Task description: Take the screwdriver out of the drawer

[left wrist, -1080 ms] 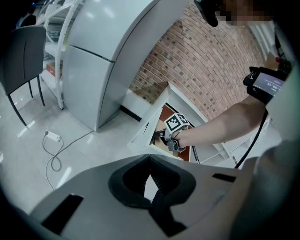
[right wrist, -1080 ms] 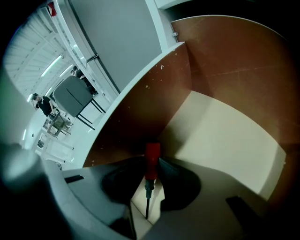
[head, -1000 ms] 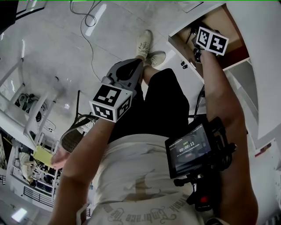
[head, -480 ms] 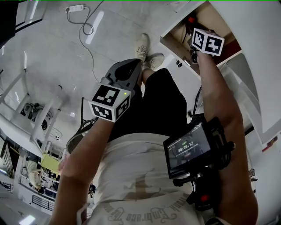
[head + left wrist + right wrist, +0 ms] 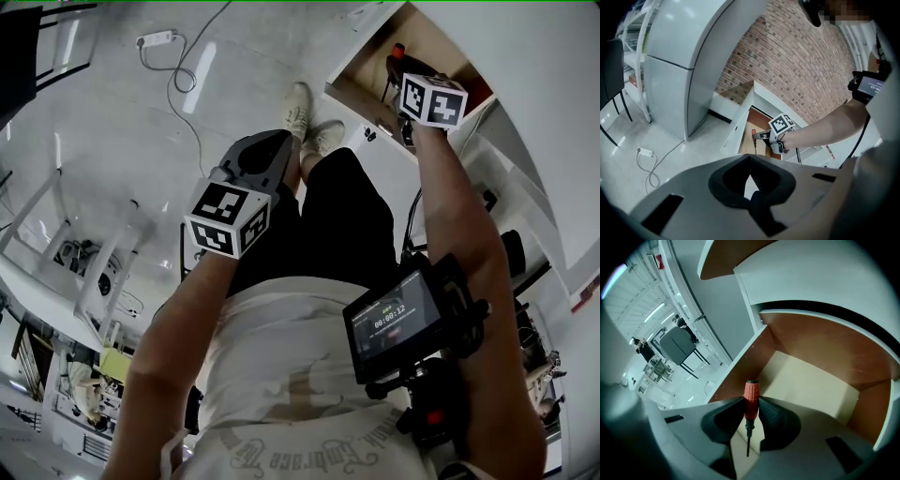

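Two grippers noted, one in each hand.

Right gripper (image 5: 397, 71), at 1 o'clock in the head view, is extended over the open drawer (image 5: 360, 97). Its own view shows the right gripper (image 5: 751, 405) with both ribbed pads (image 5: 775, 416) pressed against the red handle of the screwdriver (image 5: 751, 397), one pad on each side. The handle end points toward 12 o'clock, and the thin dark shaft runs back toward 6 o'clock between the jaws. Behind the tool lies the drawer (image 5: 825, 345), with brown walls and a pale floor.

The left gripper view agrees. The screwdriver (image 5: 753, 133) sits at the 9 o'clock side of the right gripper (image 5: 761, 136), its shaft hanging down within the outline of the drawer (image 5: 746, 140). Whether the tip touches the drawer floor cannot be determined.

Left gripper (image 5: 274, 150) is held in front of the person's body near the centre of the head view. It is well apart from the drawer and points toward the shoes (image 5: 302, 98) at 12 o'clock. Its own view shows the left gripper (image 5: 750, 164) with jaws together at the tips and nothing between them.

Other items: a power strip (image 5: 156, 40) with its cable lies on the floor at 11 o'clock. A screen unit (image 5: 397, 323) sits on the right forearm at 4 o'clock.
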The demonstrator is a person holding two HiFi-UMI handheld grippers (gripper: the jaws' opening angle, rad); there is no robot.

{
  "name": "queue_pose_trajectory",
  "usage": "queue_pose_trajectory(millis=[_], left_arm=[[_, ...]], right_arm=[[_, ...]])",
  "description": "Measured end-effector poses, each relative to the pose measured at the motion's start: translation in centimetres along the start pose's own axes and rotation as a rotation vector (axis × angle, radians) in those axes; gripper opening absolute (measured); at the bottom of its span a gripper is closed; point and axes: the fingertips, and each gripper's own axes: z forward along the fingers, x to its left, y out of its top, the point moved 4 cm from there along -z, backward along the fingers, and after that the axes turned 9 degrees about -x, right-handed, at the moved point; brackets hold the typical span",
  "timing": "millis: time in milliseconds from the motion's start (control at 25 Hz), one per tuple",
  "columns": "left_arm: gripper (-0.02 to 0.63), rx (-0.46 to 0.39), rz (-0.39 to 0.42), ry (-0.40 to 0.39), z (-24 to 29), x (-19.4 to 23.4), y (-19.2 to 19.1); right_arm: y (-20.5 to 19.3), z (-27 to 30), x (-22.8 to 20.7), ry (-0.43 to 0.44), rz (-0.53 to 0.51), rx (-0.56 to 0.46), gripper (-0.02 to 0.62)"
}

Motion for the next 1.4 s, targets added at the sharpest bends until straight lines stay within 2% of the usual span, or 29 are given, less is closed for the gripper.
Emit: queue_pose_trajectory(millis=[280, 520, 760, 1040, 1400], left_arm=[[0.02, 0.0, 0.048, -0.022, -0.3, -1.7, 1.5], [0.02, -0.006, 0.091, -0.062, -1.1, -5.2, 2.7], [0.02, -0.006, 0.1, -0.081, -0.2, -4.4, 3.6], [0.02, -0.047, 0.166, -0.114, -1.6, -7.3, 7.4], [0.021, -0.094, 0.246, -0.148, -1.5, -8.4, 12.3]], right_arm=[[0.3, -3.3, 0.1, -0.011, 0.018, -0.044, 0.109], [0.5, -8.2, -0.1, -0.017, 0.024, -0.1, 0.109], [0.9, -9.7, -0.6, -0.049, 0.05, -0.138, 0.109], [2.1, -16.4, 0.2, -0.07, 0.042, -0.21, 0.109], [3.6, -21.3, 1.4, -0.085, 0.056, -0.287, 0.109]])
